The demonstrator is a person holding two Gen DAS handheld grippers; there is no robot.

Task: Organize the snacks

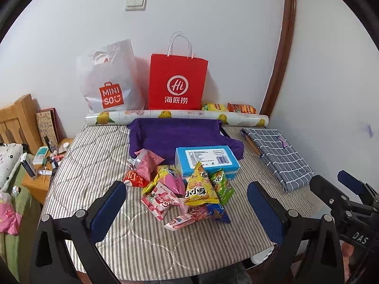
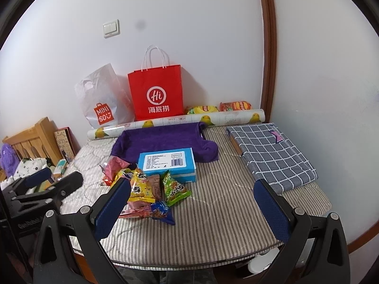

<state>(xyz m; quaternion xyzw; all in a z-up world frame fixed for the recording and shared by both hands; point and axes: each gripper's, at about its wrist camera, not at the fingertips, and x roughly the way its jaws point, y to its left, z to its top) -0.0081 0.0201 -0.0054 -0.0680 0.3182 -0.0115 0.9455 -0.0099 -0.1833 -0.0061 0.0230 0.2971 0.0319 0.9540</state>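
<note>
A heap of snack packets [image 1: 182,189] lies on the striped table cover, seen again in the right wrist view as the snack heap [image 2: 151,189]: pink, yellow, green, red and blue pouches. Just behind it sits a blue box [image 1: 206,161] [image 2: 168,163] with a white label. My left gripper [image 1: 187,210] hovers open above the near table, its fingers straddling the heap without touching it. My right gripper [image 2: 191,206] is open too, empty, with its left finger in front of the heap. Each gripper shows at the edge of the other's view: the right gripper [image 1: 341,184] and the left gripper [image 2: 56,177].
A purple cloth [image 1: 175,137] lies behind the box. A rolled mat [image 1: 177,117], a red paper bag [image 1: 176,82], a white plastic bag [image 1: 111,80] and two chip bags [image 1: 227,107] line the wall. A folded checked cloth [image 1: 279,156] lies on the right. A cluttered nightstand [image 1: 45,165] stands left.
</note>
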